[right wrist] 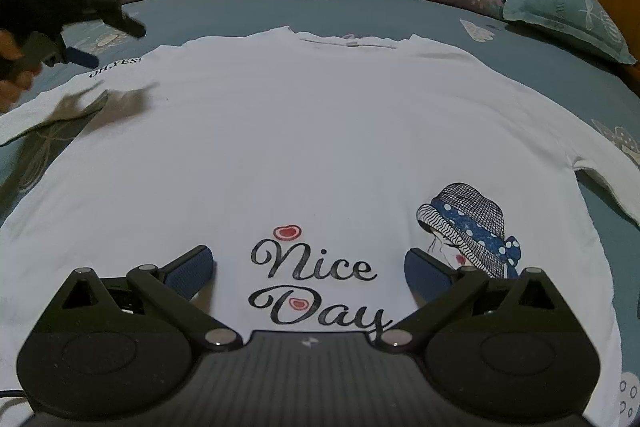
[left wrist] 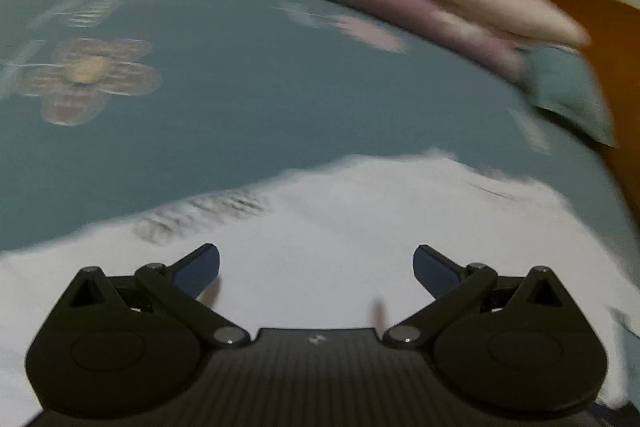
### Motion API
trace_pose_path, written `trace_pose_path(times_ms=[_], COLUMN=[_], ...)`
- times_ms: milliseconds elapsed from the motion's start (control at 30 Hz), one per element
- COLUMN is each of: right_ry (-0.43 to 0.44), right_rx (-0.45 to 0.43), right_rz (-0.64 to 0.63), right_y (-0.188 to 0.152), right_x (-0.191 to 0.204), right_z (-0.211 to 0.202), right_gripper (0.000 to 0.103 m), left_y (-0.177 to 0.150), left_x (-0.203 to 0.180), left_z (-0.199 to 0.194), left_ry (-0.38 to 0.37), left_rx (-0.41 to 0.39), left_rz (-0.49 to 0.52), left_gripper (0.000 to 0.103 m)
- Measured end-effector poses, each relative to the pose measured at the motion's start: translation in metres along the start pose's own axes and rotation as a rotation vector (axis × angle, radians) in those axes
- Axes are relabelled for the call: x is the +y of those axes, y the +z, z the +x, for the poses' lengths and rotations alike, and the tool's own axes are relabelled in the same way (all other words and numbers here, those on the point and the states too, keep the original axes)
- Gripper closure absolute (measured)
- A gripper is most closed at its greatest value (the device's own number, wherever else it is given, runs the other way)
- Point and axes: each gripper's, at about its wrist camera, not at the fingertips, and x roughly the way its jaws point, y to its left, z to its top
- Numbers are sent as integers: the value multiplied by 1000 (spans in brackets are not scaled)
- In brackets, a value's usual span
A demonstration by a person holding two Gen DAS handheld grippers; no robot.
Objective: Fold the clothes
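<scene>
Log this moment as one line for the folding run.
stage: pre-fold | shirt: flat on bed | left gripper: open, over left sleeve | right gripper: open, over hem

"Nice Day" is printed in black script on the front of the white shirt. "JH.YES" is read on its sleeve. Lettering on the pillow is illegible.
</scene>
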Motion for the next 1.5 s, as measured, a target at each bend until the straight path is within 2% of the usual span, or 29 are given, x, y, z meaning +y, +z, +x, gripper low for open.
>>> trace_pose_path(times_ms=[100,167,300,433,567,733,900,1000,1100,1233,1400,1500], right_ry=[-7,-8,0,1,-14,-22,-28,-36,-44,-53,-73,-81], right_rx=[3,-2,2,-1,2,5,11,16,23,33,42,48], right_rz=[5,5,-1,-5,3,8,11,16,20,29,44,51], right_y=[1,1,2,1,1,2,4,5,7,8,10,11], right_x=[1,1,-1,-1,1,2,3,4,6,6,9,9], right_z=[1,1,0,0,0,1,3,4,5,6,8,9], right_gripper=[0,0,0,0,0,0,0,0,0,0,0,0], left_y=[-17,-26,-48,-55,-41,-12,-9,-2,4,-9,-41,-54], left_x=[-28,-40,-42,-32,4,103,149,156,158,148,145,157], left_z=[1,9,20,-19,-60,-67,-41,-37,-37,-61,-73,-79], left_ry=[-112,-139,-100,-125,-30,131,157,198,264,225,244,306], left_rx=[50,77,189,143,44,-17,-7,-66,-74,-103,-61,-36], left_rz=[48,83,63,82,48,-210,-332,-313,-304,-257,-189,-176], left_gripper=[1,1,1,1,1,1,1,1,1,1,1,1])
